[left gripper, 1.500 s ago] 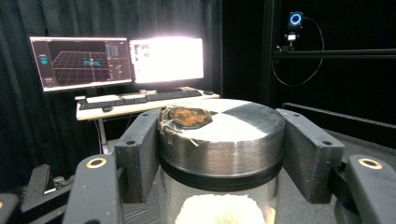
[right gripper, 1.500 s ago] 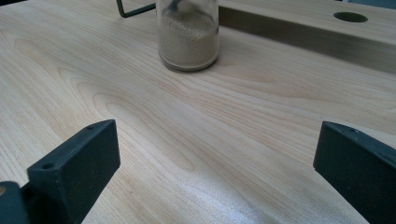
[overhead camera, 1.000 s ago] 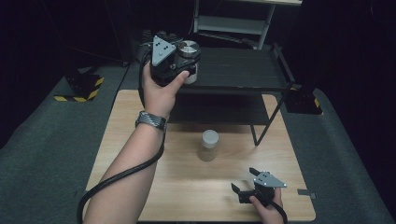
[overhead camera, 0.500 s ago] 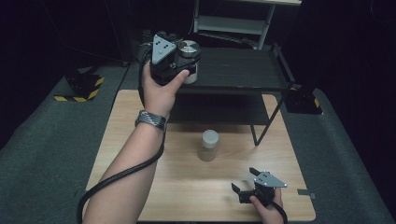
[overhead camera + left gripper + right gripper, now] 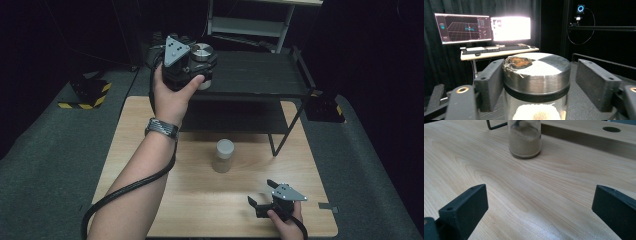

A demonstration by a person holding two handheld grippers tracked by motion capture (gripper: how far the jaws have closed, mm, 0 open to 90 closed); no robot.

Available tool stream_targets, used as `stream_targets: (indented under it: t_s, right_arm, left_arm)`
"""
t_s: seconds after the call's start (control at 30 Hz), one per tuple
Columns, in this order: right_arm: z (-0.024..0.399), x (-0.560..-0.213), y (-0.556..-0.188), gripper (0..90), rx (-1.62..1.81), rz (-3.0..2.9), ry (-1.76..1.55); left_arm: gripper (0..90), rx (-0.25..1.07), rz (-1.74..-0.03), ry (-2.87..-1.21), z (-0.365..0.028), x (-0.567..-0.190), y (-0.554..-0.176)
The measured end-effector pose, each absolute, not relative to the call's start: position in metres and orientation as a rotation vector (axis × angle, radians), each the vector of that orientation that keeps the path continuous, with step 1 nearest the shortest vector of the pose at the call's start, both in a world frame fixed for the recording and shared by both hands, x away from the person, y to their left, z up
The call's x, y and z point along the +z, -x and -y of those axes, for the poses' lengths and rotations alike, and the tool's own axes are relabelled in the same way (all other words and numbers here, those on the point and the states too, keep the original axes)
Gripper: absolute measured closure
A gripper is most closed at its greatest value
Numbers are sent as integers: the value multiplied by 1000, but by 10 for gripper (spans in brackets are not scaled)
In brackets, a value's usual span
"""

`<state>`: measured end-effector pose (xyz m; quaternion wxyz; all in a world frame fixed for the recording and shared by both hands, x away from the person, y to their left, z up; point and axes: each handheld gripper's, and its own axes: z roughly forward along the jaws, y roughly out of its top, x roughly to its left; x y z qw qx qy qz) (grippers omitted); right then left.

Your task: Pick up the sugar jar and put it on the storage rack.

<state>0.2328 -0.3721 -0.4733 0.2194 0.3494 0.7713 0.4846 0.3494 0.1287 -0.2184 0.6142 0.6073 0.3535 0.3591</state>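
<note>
A glass jar with a metal lid (image 5: pixel 202 50) stands at the left end of the black shelf's top (image 5: pixel 260 75). My left gripper (image 5: pixel 199 64) reaches around it from the near side. Its jaws have just been opening. In the left gripper view the jar (image 5: pixel 541 75) sits between the pads of the left gripper (image 5: pixel 539 65): the left pad (image 5: pixel 490 82) is close against the lid and the right pad (image 5: pixel 596 82) stands clear of it. A second jar (image 5: pixel 223 155) holding beige powder stands mid-table. My right gripper (image 5: pixel 261 192) rests open on the table's near right, pointing at that jar (image 5: pixel 524 141).
The wooden table (image 5: pixel 150 150) carries the black wire shelf, whose legs (image 5: pixel 272 147) stand just right of the second jar. A desk with lit monitors (image 5: pixel 482 28) lies beyond the shelf. Grey padded floor (image 5: pixel 45 165) surrounds the table.
The left gripper's jaws look slightly wider around the jar's lid than before. Both hands stay where they were, and the jar on the table has not moved.
</note>
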Motion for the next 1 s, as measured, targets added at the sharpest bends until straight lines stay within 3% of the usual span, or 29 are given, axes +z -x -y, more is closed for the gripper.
stream_targets:
  t_s: [0.03,0.07,0.13,0.27,1.0]
  right_arm:
    - [372,-473,-233,6,1341,-2134,-967]
    - [372,-473,-233,6,1341,-2134,-967]
    - [372,-473,-233,6,1341,-2134,-965]
    - [372,-473,-233,6,1340,-2136,-964]
    - [371,-473,-233,6,1333,-2140,-958]
  left_arm:
    - [152,839,-820,-1397,-127,-218,-348]
    - [152,852,-829,-1390,-125,-219,-347]
    - [66,863,-834,-1394,-124,-218,-346]
    - [33,866,-827,-1404,-124,-216,-345]
    - [5,892,-795,-1398,-137,-225,-325]
